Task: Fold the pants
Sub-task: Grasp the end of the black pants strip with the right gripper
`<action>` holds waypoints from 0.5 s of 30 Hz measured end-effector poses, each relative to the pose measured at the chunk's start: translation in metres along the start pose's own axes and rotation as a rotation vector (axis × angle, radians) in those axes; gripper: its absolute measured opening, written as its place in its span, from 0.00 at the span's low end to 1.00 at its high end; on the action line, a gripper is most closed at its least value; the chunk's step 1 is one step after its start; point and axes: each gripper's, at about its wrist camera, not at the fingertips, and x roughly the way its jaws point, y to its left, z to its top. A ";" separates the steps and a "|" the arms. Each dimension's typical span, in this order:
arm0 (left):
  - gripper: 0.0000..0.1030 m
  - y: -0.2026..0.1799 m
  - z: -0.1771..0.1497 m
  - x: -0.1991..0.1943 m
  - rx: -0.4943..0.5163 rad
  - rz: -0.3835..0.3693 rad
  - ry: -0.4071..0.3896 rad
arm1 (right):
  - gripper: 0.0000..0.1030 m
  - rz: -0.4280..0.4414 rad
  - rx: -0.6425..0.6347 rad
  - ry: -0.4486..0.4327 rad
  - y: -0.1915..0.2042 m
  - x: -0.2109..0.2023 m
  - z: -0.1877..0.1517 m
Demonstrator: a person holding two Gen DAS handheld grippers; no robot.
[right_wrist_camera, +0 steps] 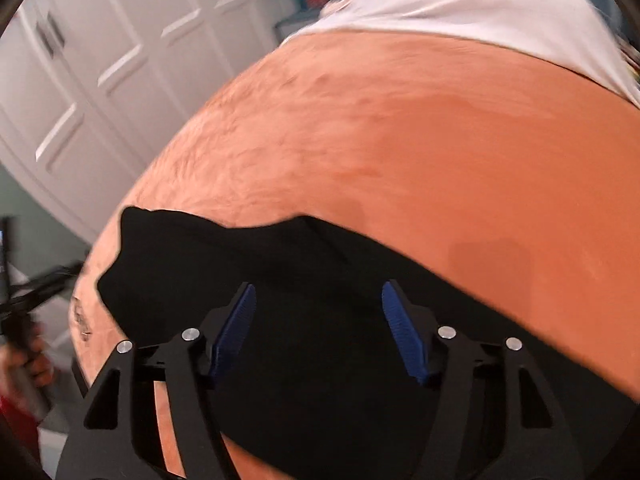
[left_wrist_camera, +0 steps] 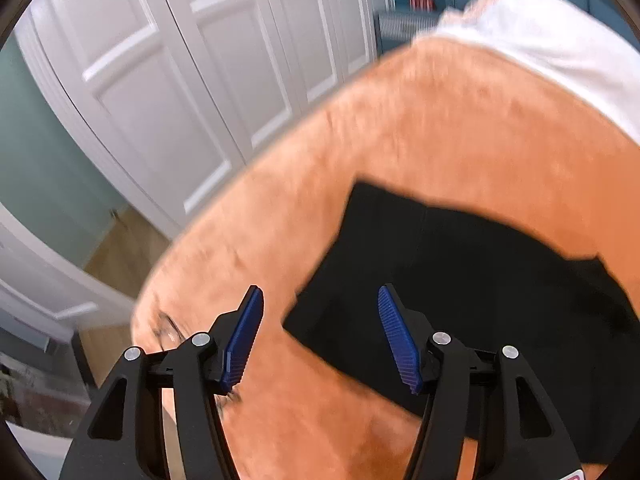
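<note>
Left wrist view: the whole picture is smeared by motion, so the nap of the orange blanket (left_wrist_camera: 460, 132) and the seams of the black pants (left_wrist_camera: 460, 280) are hard to read. The pants lie flat on the bed, near its left edge; their right end is cut off by the lens rim and their lower part is hidden behind the claw's right arm. A white sheet (left_wrist_camera: 560, 40) covers the far right corner of the bed. White panelled wardrobe doors (left_wrist_camera: 180, 80) stand beyond the left edge. The left claw (left_wrist_camera: 320, 340) points steeply down over the near corner of the pants, its blue pads (left_wrist_camera: 244, 344) standing apart with nothing clamped between them.

Right wrist view: also blurred. The pants (right_wrist_camera: 320, 340) fill the lower half and run out of view at the bottom and right. The right claw (right_wrist_camera: 320, 336) hangs tilted down above them, jaws apart, gripping nothing; whether the tips touch the cloth cannot be told. At the left rim a hand (right_wrist_camera: 28, 356) grips a dark handle, mostly cut off.
</note>
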 end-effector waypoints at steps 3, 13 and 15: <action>0.64 -0.019 0.004 0.009 0.073 -0.046 0.006 | 0.51 0.022 0.007 0.109 -0.003 0.064 0.031; 0.65 -0.053 -0.019 0.093 0.173 -0.022 0.198 | 0.00 -0.197 -0.175 0.154 0.012 0.142 0.066; 0.70 -0.057 -0.023 0.089 0.201 0.012 0.172 | 0.00 -0.177 -0.146 0.171 0.003 0.155 0.068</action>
